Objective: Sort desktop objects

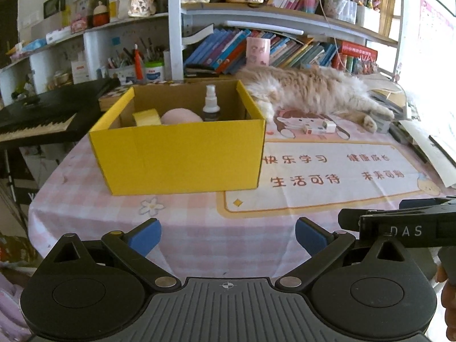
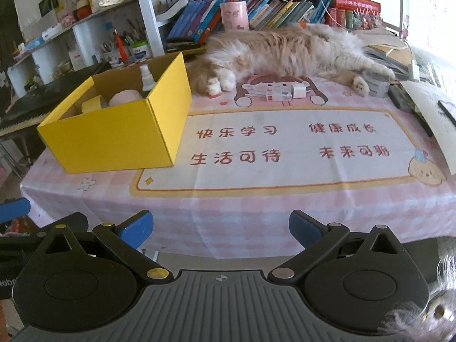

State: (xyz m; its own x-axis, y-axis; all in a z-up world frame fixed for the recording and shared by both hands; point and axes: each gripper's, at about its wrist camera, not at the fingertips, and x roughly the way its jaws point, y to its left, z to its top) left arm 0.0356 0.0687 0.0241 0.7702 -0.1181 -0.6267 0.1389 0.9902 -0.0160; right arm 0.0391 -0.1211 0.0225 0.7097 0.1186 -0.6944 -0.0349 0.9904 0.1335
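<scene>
Left gripper (image 1: 226, 235): jaws spread, empty, held back at the near table edge. Right gripper (image 2: 219, 229): jaws likewise spread and empty, level with it and just beside it.

Mat (image 2: 285, 165): bare across its printed centre; nothing to collect there.

Box (image 1: 182, 154): yellow, open-topped, on the left of the table. Already inside: tape (image 1: 146, 116), a pink round item (image 1: 181, 115), a spray bottle (image 1: 211, 104) standing upright.

Remaining loose items: a small white carton (image 2: 279, 96) and a white plug (image 2: 298, 89), touching one another at the mat's far edge.

Judgement: the carton is the next pick, and the right gripper has the clearer line. Approach low across the mat and close across the carton's short sides.

Hazard: a cat (image 2: 285, 50) lies just behind these items, paws near. Move slowly; avoid the paws.
</scene>
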